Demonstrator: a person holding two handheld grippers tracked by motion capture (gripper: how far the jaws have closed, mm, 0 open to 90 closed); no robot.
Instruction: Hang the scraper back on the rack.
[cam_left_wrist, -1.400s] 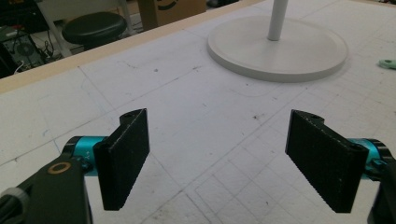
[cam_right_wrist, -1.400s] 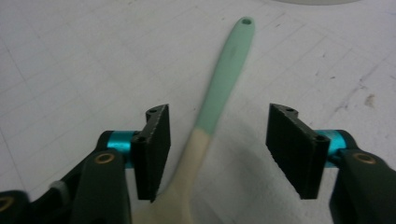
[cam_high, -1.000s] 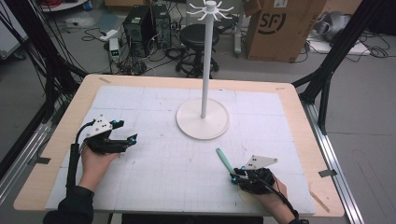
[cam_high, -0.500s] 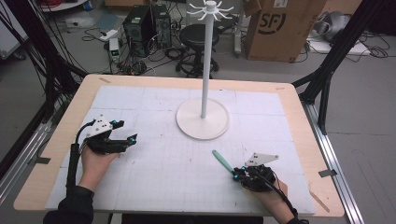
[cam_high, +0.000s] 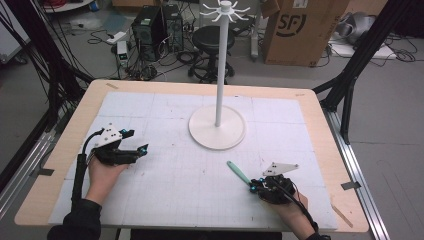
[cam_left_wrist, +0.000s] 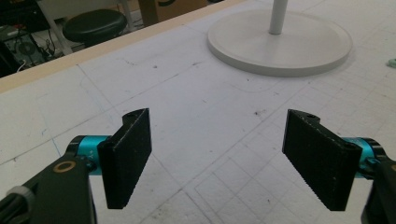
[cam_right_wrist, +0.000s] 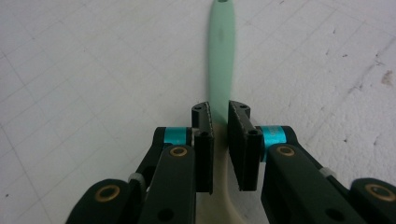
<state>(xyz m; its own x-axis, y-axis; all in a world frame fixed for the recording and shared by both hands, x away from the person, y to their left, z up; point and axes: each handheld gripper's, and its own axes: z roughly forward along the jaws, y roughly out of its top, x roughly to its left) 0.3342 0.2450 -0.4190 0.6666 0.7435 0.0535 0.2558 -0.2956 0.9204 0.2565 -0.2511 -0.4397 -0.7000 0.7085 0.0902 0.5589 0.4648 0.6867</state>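
**Right gripper clamped on a mint-green utensil, left gripper wide open**

While the right gripper (cam_right_wrist: 219, 122) sits at the near right of the surface, its two black jaws are closed on a slim mint-green utensil handle (cam_right_wrist: 221, 56), which runs straight out from between them and lies low over the white gridded mat (cam_high: 165, 190). Behind the jaws the utensil turns cream-coloured. From the high view, the same green handle (cam_high: 238, 172) points away from the right gripper (cam_high: 253, 187) toward the middle of the surface, ending short of the round white base of a tall white pole stand (cam_high: 217, 127).

At the near left, the left gripper (cam_high: 138, 142) rests in the person's hand with its jaws spread far apart and nothing between them. Ahead of it in the left gripper view lies bare mat, and farther off the stand's white disc base (cam_left_wrist: 279, 43). The two grippers are well apart.
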